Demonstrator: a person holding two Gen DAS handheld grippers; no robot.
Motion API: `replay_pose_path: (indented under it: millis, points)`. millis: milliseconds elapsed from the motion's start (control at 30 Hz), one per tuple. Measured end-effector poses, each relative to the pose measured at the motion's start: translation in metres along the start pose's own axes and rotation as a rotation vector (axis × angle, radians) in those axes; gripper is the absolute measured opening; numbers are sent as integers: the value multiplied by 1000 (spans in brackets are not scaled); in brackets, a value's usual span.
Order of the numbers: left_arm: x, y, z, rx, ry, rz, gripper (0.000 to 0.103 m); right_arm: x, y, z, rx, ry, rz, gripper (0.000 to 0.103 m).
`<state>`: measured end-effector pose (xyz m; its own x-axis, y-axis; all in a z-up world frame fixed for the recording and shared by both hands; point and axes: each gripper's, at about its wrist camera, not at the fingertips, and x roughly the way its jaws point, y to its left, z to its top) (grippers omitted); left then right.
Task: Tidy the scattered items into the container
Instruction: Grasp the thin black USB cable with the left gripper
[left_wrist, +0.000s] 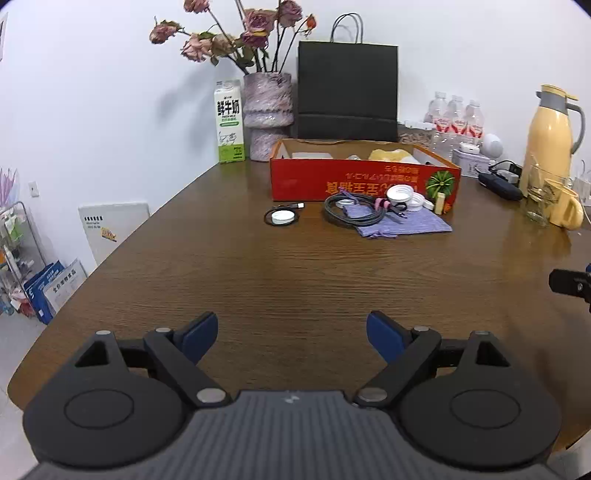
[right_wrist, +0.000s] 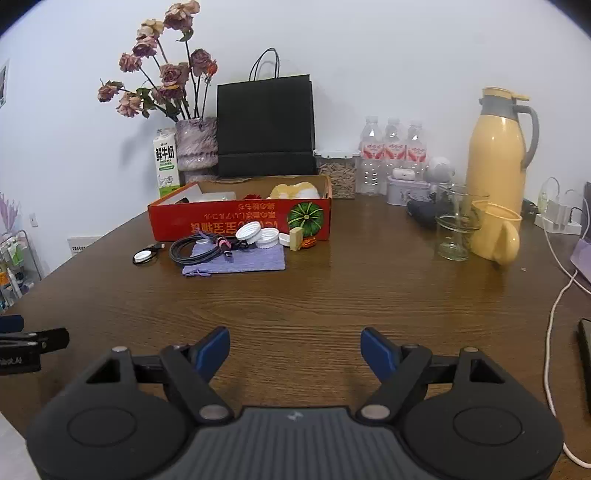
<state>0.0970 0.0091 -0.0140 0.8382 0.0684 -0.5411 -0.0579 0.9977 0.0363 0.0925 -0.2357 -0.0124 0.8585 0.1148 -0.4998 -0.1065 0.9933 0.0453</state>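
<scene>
Wood-grain brown table (left_wrist: 258, 280): far side, red cardboard box (left_wrist: 364, 181) w/ upside-down print; coiled black cable (left_wrist: 351, 210), white ribbed plastic caps (left_wrist: 400, 192), lilac cloth pouch (left_wrist: 402, 221) just before it. Left gripper (left_wrist: 291, 334) & right gripper (right_wrist: 294, 349) near, jaws apart, empty.

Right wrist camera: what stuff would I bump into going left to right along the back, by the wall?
milk carton → vase of dried roses → black paper bag → jar → water bottles → yellow thermos jug
</scene>
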Motion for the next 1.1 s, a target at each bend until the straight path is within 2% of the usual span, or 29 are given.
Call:
replay_pose_path:
  millis: [267,433,500,600,767,800,833,867,933,1000,1100]
  points:
    - [35,12,24,20,-2,5,90,38,9,18,-22,24,22,75]
    - [89,16,62,90,-11,-35,90,71,21,42,-25,18,53,72]
    - [118,19,80,110,-6,-78,89,85,27,49,-28,23,66,72]
    - [166,19,103,154,40,-102,72,102,36,58,-35,27,81,72]
    - [222,22,129,143,129,-174,65,125,43,62,-35,45,97,72]
    - [229,21,131,151,136,-174,60,129,43,61,-33,52,100,72]
    - [234,20,131,159,145,-175,44,133,43,60,-30,60,101,72]
    - [240,19,132,168,166,-173,34,137,43,60,-27,68,102,72]
    - [243,20,132,160,165,-184,19,142,42,59,-18,79,106,72]
    - [239,24,133,144,135,-192,12,146,40,58,-8,84,111,72]
    - [225,37,143,54,89,-238,9,147,39,58,-6,85,119,72]
